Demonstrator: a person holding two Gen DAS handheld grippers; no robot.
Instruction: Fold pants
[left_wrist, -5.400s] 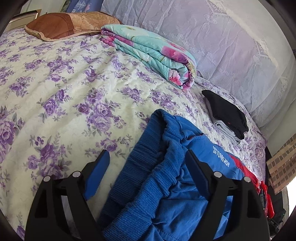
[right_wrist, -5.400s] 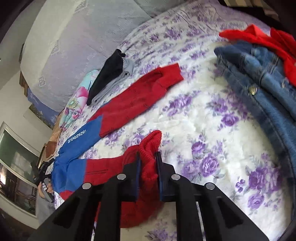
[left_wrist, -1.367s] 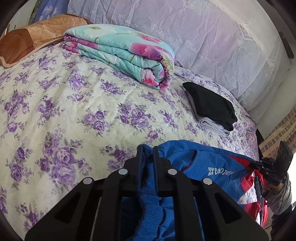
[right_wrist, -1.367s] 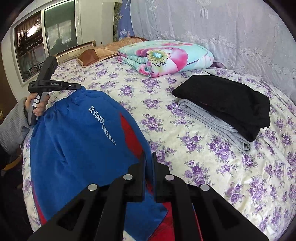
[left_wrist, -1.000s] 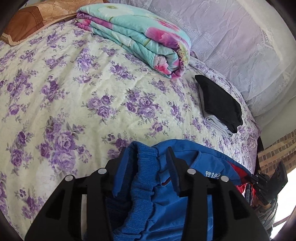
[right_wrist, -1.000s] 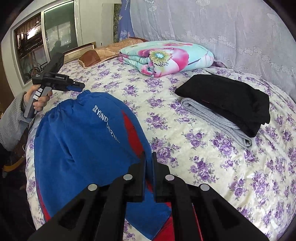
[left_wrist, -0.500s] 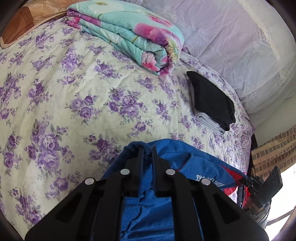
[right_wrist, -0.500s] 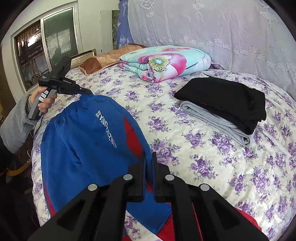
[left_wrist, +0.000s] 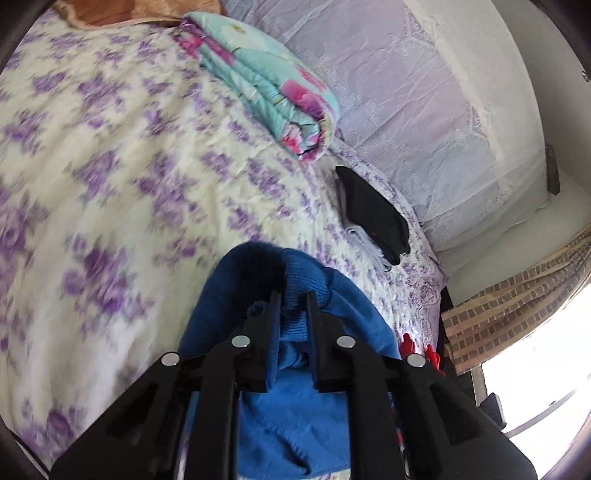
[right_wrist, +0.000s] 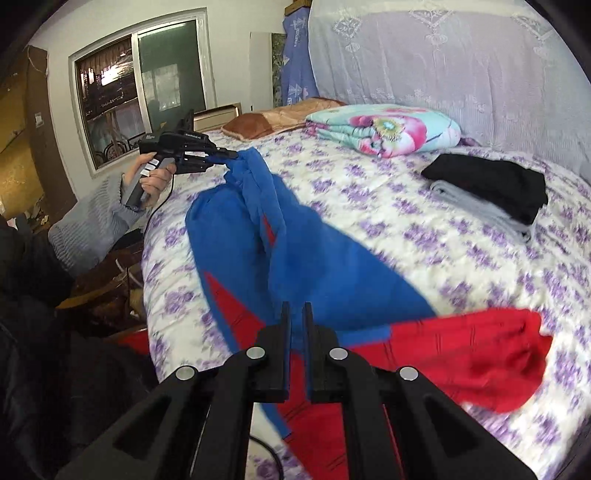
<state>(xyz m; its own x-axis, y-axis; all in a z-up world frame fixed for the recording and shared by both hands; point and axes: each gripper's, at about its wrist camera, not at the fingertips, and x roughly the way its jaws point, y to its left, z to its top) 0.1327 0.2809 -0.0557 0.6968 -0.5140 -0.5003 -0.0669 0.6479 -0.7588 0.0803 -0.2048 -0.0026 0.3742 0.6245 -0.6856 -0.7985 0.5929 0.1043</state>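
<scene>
The blue and red pants (right_wrist: 314, 273) hang stretched between my two grippers above the flowered bed (right_wrist: 424, 229). My left gripper (left_wrist: 293, 301) is shut on the blue ribbed waistband (left_wrist: 299, 280); it also shows in the right wrist view (right_wrist: 221, 153), held by a hand at the left. My right gripper (right_wrist: 294, 314) is shut on the pants at the blue-red seam. A red leg (right_wrist: 491, 354) trails onto the bed at the right.
A folded floral quilt (right_wrist: 388, 129) and a folded black and grey stack (right_wrist: 491, 184) lie on the far side of the bed. A brown pillow (right_wrist: 280, 114) lies beyond. The bed edge drops off at the left (right_wrist: 147, 280).
Both grippers have lifted the pants off the bed and pulled them taut. The left gripper opened briefly on the waistband a second ago and shut on it again.
</scene>
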